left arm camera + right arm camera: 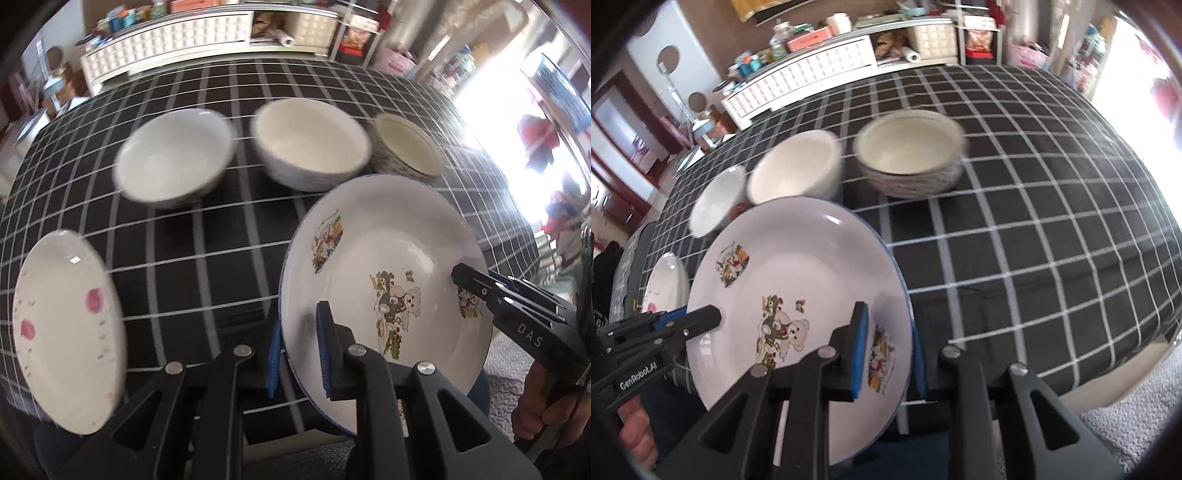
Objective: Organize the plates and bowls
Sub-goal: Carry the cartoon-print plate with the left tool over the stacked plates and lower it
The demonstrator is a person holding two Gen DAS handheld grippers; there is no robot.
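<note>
Plate-wise, the whole thing hinges on where that cartoon bear plate (380, 280) sits versus the other plate with pink flowers (62, 328): the flowered one lies flat on the desk (207, 280) off to the left of the bear plate, so the left hand is the nearer one to it and, as I read it, any stacking move has to travel leftward. Right now the bear plate is tilted and off the checked cloth, held from both sides. The left gripper (301, 354) is clamped onto its near-left rim, one blue pad on the face and one behind, and the right gripper (890, 354) is pinching the opposite rim the same way, so both are closed on the same plate. The plate is round, so no long axis to fuss over; the line between the two grips runs roughly left to right. Behind it, further back on the desk, three bowls stand in a row: a white bowl (173, 158) on the left, a cream bowl (310, 142) in the middle, and a patterned bowl (406, 147) on the right. All three look empty, though they're blurry. The two left ones sit nearly touching in the right wrist view, and the patterned one sits a bit apart.
</note>
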